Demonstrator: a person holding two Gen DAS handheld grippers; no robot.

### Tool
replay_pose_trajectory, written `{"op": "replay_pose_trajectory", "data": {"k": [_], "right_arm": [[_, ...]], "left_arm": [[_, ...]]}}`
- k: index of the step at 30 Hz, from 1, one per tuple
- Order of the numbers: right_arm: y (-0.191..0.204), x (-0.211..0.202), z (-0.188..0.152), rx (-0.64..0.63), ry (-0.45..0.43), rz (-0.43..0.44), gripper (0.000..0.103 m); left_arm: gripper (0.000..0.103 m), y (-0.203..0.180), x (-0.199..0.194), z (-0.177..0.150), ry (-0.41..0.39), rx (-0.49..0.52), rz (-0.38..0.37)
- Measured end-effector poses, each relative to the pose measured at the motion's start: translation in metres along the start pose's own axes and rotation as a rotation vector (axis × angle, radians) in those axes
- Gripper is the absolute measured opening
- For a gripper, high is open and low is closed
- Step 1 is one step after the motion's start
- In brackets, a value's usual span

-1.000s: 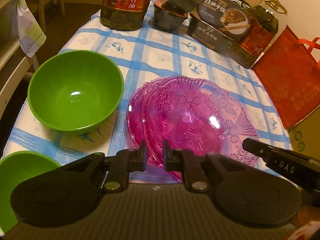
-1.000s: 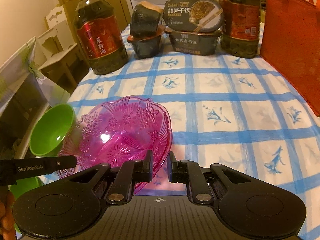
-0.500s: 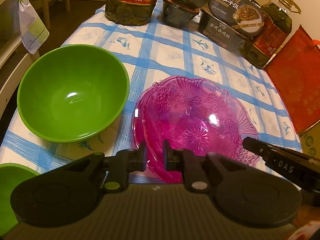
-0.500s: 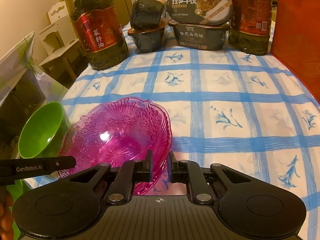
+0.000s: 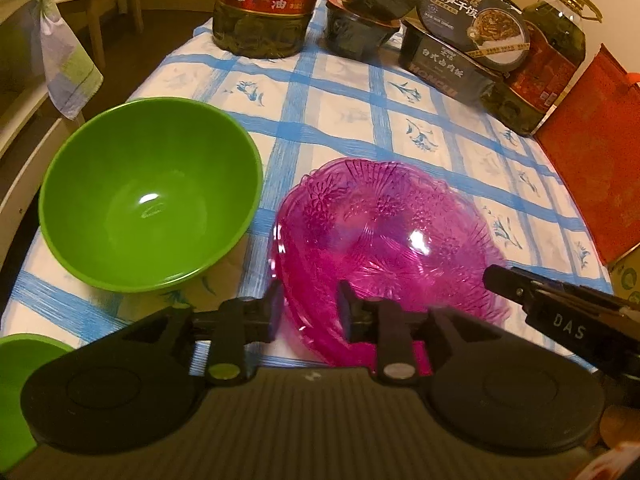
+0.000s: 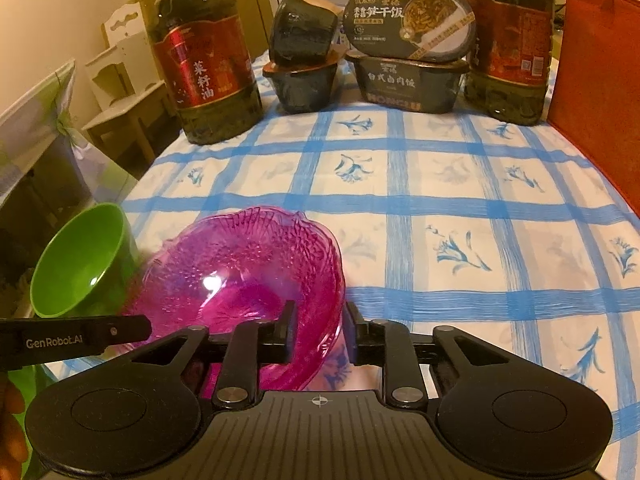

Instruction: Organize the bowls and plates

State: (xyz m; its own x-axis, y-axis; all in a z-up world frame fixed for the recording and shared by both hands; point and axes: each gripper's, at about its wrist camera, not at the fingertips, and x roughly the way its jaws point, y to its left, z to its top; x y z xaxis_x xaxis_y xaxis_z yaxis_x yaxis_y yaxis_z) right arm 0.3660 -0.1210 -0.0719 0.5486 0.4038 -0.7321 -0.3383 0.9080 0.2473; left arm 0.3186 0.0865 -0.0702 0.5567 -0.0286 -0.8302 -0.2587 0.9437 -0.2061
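warm, yellowish indoor light, fairly dim, tints both views orange. small white glare spots sit inside the green bowl (image 5: 150, 196) and on the pink plates (image 5: 384, 236), so the light likely comes from overhead. fisheye distortion bends the tablecloth (image 6: 460, 200) grid toward the edges; the corners go black. detail is soft, slightly smeared.

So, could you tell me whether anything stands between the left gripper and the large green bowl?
Nothing visible does. The left gripper sits open astride the near rim of the pink plates, and the green bowl stands just to its left, with only tablecloth between them.
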Motion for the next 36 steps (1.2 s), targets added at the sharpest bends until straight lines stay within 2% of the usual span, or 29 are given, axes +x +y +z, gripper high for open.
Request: {"op": "replay_pose_trajectory", "data": {"k": [14, 23, 36], "right_arm": [[-0.002, -0.034, -0.010, 0.039, -0.009, -0.008, 0.026], [0.016, -0.079, -0.027, 0.039, -0.013, 0.001, 0.026], [0.045, -0.143, -0.064, 0.067, -0.035, 0.028, 0.026]], "left_arm": [[0.028, 0.000, -0.028, -0.009, -0.020, 0.021, -0.028], [0.028, -0.002, -0.069, -0.025, -0.054, 0.038, -0.075], [0.028, 0.004, -0.138, -0.068, -0.115, 0.096, -0.120]]}}
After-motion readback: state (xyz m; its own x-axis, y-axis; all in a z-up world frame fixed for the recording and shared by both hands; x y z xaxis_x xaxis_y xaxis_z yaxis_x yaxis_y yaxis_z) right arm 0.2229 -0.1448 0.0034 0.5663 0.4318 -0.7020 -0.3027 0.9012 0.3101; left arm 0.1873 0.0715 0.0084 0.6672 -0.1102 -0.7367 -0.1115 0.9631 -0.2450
